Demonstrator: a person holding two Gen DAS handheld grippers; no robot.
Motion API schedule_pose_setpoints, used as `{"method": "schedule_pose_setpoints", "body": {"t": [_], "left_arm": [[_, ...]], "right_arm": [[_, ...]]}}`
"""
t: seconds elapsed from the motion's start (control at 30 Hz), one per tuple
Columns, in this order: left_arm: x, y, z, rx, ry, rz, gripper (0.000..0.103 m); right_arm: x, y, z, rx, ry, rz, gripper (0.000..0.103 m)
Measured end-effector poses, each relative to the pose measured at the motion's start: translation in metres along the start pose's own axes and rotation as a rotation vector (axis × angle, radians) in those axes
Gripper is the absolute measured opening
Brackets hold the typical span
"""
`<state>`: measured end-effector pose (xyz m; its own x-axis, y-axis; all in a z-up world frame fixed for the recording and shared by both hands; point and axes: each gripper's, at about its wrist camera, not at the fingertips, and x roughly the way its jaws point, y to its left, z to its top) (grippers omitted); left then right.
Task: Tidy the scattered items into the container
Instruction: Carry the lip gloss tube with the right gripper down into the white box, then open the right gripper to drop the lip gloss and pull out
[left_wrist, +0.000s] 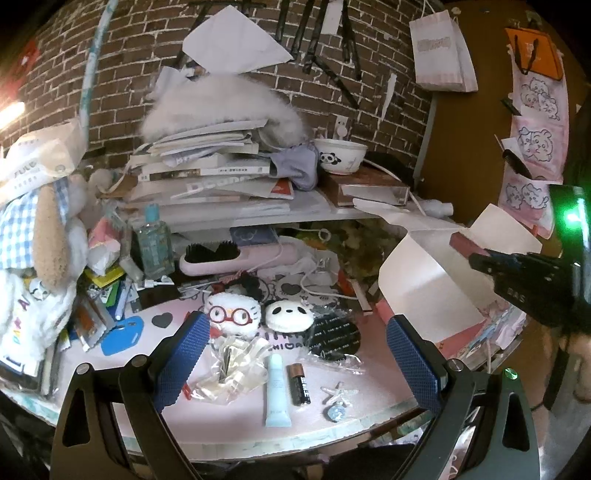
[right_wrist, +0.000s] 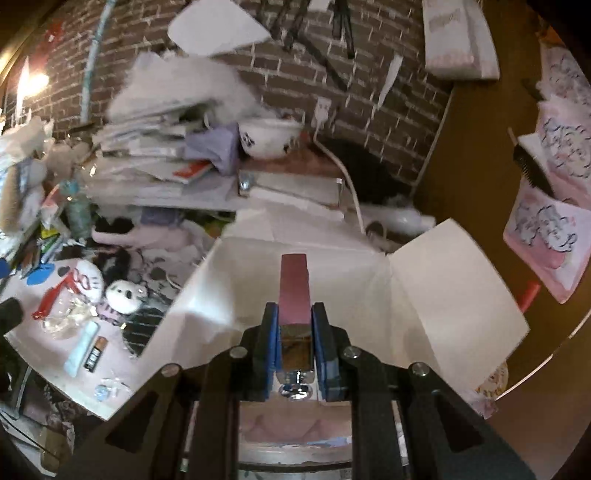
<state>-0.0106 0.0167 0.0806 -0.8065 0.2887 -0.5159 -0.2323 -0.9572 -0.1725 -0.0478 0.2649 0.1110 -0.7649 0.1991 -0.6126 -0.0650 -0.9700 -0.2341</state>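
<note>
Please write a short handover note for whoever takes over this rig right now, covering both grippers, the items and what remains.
Right gripper: shut on a slim dark-red tube, held over the open white box.
Left gripper: open and holding nothing, above the pink table.
Done: nothing can be seen inside the box from these views; the tube is not yet released.
Left on the table: light-blue tube, battery, star hair clip, clear plastic packet, glasses plush, panda plush, black round packet.
Next, probably: drop the tube in, then pick up the small items near the left fingers.
</note>
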Motion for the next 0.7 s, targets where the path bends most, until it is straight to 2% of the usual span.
{"method": "schedule_pose_setpoints", "body": {"t": [0.17,0.4,0.5,0.57,0.7], "left_arm": [[0.001,0.000,0.000,0.003,0.004,0.002,0.096],[0.003,0.001,-0.002,0.007,0.011,0.006,0.096],[0.005,0.004,-0.003,-0.004,0.016,0.019,0.096],[0.007,0.009,-0.004,-0.022,0.020,0.024,0.096],[0.008,0.016,-0.006,-0.037,0.027,0.026,0.096]], "right_arm": [[0.038,-0.009,0.004,0.034,0.166,0.122,0.015],[0.084,-0.007,0.004,0.037,0.363,0.215,0.015],[0.090,-0.007,0.003,0.041,0.403,0.239,0.015],[0.090,-0.007,0.002,0.034,0.414,0.226,0.015],[0.085,-0.008,0.001,0.031,0.405,0.217,0.017]]}}
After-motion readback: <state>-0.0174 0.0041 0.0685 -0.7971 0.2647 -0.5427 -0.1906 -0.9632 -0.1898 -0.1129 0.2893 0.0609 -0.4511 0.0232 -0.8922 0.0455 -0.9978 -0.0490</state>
